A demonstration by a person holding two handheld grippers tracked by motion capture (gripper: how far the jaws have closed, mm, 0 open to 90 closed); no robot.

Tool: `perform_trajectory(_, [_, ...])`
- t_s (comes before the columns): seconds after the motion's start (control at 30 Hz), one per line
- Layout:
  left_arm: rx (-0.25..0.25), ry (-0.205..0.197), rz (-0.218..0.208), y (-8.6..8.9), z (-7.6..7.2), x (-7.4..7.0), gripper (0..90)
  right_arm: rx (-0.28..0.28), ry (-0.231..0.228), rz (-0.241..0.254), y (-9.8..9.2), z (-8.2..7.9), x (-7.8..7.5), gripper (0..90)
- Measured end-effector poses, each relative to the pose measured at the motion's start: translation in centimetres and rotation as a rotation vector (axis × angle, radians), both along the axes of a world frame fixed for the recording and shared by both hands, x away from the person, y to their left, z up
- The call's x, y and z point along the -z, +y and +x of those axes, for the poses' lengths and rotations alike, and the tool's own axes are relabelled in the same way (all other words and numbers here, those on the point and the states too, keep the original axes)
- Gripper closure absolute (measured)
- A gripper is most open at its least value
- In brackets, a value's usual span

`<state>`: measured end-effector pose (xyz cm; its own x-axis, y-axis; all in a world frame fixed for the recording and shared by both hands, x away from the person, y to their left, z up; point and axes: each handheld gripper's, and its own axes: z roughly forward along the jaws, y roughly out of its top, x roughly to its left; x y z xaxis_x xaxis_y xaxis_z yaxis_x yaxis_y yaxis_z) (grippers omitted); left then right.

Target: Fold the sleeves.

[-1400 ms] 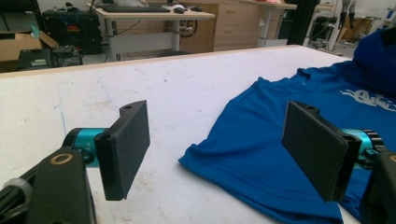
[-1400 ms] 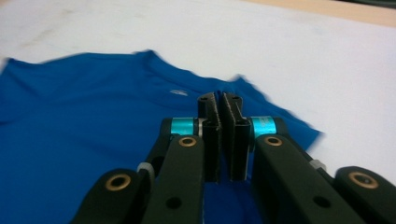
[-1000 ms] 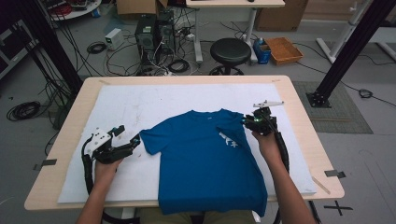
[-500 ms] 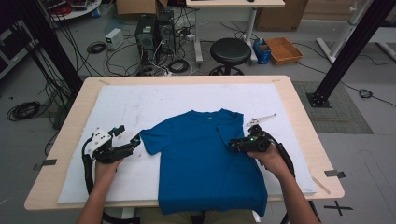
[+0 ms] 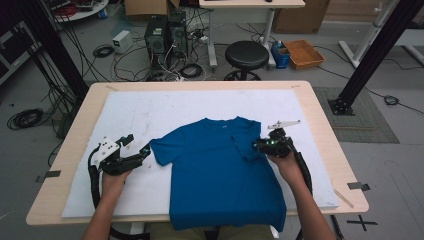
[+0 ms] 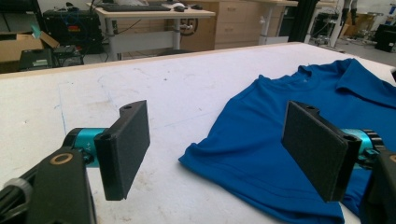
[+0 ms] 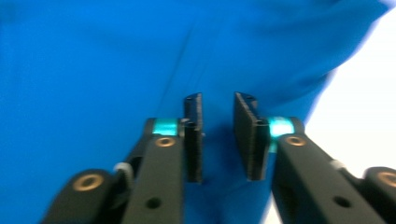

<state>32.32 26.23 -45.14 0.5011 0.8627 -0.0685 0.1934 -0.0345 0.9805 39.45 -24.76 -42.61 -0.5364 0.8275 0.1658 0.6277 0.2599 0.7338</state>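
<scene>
High view, left to right. The left hand-held gripper [image 5: 141, 151] rests low over the white mat [image 5: 165, 107] on the desk [image 5: 310, 100], just beside the shirt's [image 5: 220, 175] left sleeve. Its jaws stand spread wide; in the left gripper view the left hand-held gripper [image 6: 217, 149] has bare mat and the sleeve hem between its pads [image 6: 128, 140], neither pad touching cloth.

The shirt, blue and short-sleeved, lies flat at the middle of the mat, collar away from the person and hem hanging over the near desk edge. Its right sleeve is folded inward onto the chest, forming a slanted edge near the collar.

The right hand-held gripper [image 5: 256, 145] sits over that folded sleeve at the shirt's right side, pointing towards the shirt's middle. In the right gripper view the right hand-held gripper [image 7: 218, 112] shows its jaws a narrow gap apart; they have just been opening. The shirt [image 7: 93, 70] lies below and beyond them, and no cloth is pinched between the pads [image 7: 247, 135]. White mat [image 7: 359, 93] shows at the right of that view.

Beyond the desk: a stool [image 5: 246, 55], computer towers [image 5: 165, 32] and cables on the floor.
</scene>
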Motion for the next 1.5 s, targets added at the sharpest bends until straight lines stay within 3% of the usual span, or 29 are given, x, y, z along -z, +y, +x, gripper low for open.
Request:
perform_trajectory(0.03, [0.001,0.000,0.000,0.0,0.0,0.0,23.7,0.000,0.000,0.000,0.0,0.0,0.0,68.0])
perform_trajectory(0.07, [0.000,0.001,0.000,0.0,0.0,0.0,23.7,0.143,-0.024,-0.034,-0.5,1.2,-0.2,60.6])
perform_trajectory(0.1, [0.000,0.001,0.000,0.0,0.0,0.0,23.7,0.143,-0.024,-0.034,-0.5,1.2,-0.2,60.6])
perform_trajectory(0.13, [0.000,0.002,0.003,0.0,0.0,0.0,23.7,0.212,0.000,-0.056,-0.6,2.7,0.4,55.0])
perform_trajectory(0.27, [0.000,0.003,-0.003,0.0,0.0,0.0,23.7,0.205,0.018,-0.046,0.1,4.4,1.6,52.4])
perform_trajectory(0.33, [0.000,0.004,-0.004,0.0,0.0,0.0,23.7,0.196,-0.022,-0.127,1.0,4.7,2.0,61.0])
perform_trajectory(0.37, [0.002,0.003,-0.002,0.1,0.0,0.0,23.7,0.175,-0.045,-0.146,1.2,4.6,2.0,74.8])
perform_trajectory(0.4, [0.002,0.002,-0.002,0.0,0.0,0.0,23.7,0.215,-0.090,-0.291,1.7,4.4,1.8,88.4])
perform_trajectory(0.47, [0.004,0.000,0.000,0.0,0.0,0.0,23.7,0.221,-0.101,-0.316,1.6,4.4,1.9,88.4])
perform_trajectory(0.53, [0.005,-0.001,0.003,0.0,0.0,0.0,23.7,0.275,-0.124,-0.311,1.2,4.3,1.7,86.5])
perform_trajectory(0.6, [0.002,0.002,0.000,0.0,0.0,0.0,23.7,0.308,-0.170,-0.208,0.4,4.0,1.1,76.7])
perform_trajectory(0.73, [0.001,0.002,0.000,0.0,0.0,0.0,23.7,0.283,-0.189,-0.172,0.4,3.8,0.6,70.4])
perform_trajectory(0.77, [0.001,0.004,0.004,0.0,0.0,0.0,23.7,0.262,-0.169,-0.151,0.5,3.8,0.6,70.2])
perform_trajectory(0.8, [0.001,0.004,0.006,0.0,0.0,0.0,23.7,0.204,-0.139,-0.178,1.1,3.9,1.0,75.3])
perform_trajectory(0.83, [0.002,0.002,0.006,0.0,0.0,0.0,23.7,0.204,-0.139,-0.178,1.1,3.9,1.0,75.3])
perform_trajectory(0.93, [0.001,0.002,0.006,-0.1,0.0,0.0,23.7,0.179,-0.108,-0.270,1.9,4.1,1.9,77.6])
perform_trajectory(1.03, [-0.004,0.005,0.001,0.0,0.1,0.0,23.7,0.214,-0.126,-0.243,1.6,4.2,1.8,69.7])
perform_trajectory(1.1, [-0.005,0.008,-0.001,0.0,0.1,0.0,23.7,0.214,-0.130,-0.165,0.8,3.9,1.1,62.6])
perform_trajectory(1.13, [-0.008,0.011,-0.001,0.0,0.1,0.0,23.7,0.219,-0.139,-0.133,0.3,3.6,0.7,57.2])
perform_trajectory(1.17, [-0.008,0.016,0.004,0.0,0.1,0.0,23.7,0.225,-0.159,-0.065,-0.5,2.8,-0.3,45.6])
perform_trajectory(1.23, [-0.013,0.024,0.017,-0.1,0.2,-0.1,23.7,0.218,-0.176,-0.038,-0.9,2.3,-0.8,40.7])
perform_trajectory(1.3, [-0.019,0.035,0.029,-0.3,0.3,-0.1,23.7,0.194,-0.249,-0.008,-1.6,1.1,-1.6,29.5])
perform_trajectory(1.4, [-0.033,0.079,0.024,-0.4,0.6,-0.3,23.7,0.143,-0.336,0.020,-3.2,-1.5,-2.3,20.8])
perform_trajectory(1.5, [-0.048,0.127,0.008,-0.8,1.1,-0.7,23.6,0.131,-0.352,0.046,-4.2,-2.7,-2.2,20.8])
